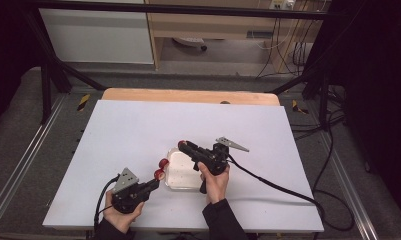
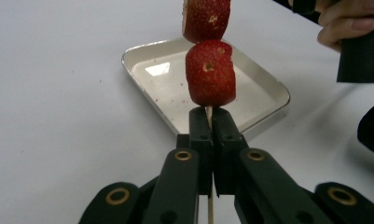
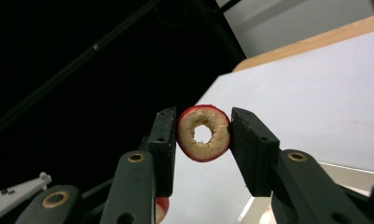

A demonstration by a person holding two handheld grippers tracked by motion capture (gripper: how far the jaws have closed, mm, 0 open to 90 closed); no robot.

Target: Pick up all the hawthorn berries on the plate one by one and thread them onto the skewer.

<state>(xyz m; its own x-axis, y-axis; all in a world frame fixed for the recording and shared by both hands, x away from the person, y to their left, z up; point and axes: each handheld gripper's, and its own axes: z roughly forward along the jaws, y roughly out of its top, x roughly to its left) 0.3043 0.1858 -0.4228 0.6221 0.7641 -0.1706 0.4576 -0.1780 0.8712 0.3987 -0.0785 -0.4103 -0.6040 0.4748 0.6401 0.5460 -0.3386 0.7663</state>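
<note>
Left gripper view, left gripper (image 2: 211,122) jaws clamped on skewer (image 2: 209,112) carrying two red fruit pieces (image 2: 210,72) above white tray (image 2: 264,88) near table's front edge, right gripper (image 3: 203,133) jaws pinching cored fruit ring (image 3: 204,133).

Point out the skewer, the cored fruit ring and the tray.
skewer (image 2: 210,211): left gripper view, bare stick below the jaws.
cored fruit ring (image 3: 192,139): right gripper view, pale cut face.
tray (image 2: 140,50): left gripper view, far rim.

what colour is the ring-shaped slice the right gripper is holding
The ring-shaped fruit slice has red skin and pale tan flesh; the right gripper view shows it best.
</note>
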